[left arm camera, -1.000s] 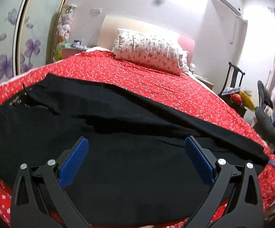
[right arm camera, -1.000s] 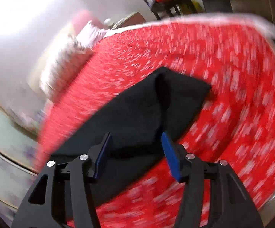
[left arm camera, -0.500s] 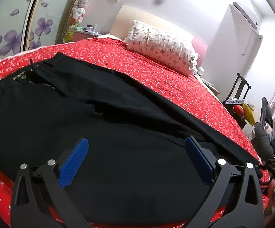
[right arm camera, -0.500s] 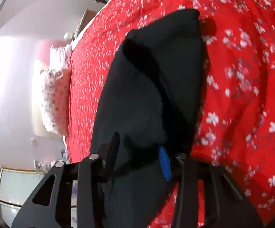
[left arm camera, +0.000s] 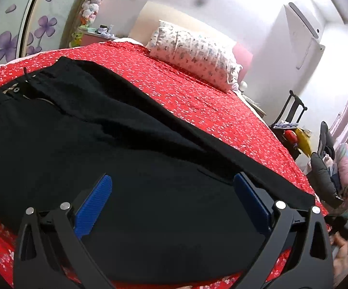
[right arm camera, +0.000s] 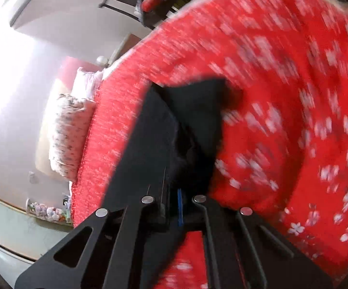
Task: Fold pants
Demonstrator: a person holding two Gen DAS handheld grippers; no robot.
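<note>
**Right claw pinches the cuff end**

A red floral bedspread (left arm camera: 198, 101) carries the black pants (left arm camera: 125, 144), their long axis running from the waistband at far left to the cuffs at right. The left gripper (left arm camera: 171, 202) hovers agape over the matte legs, holding nothing. The right gripper (right arm camera: 172, 204), through heavy blur, seems clamped on soft cuff fabric.
</note>
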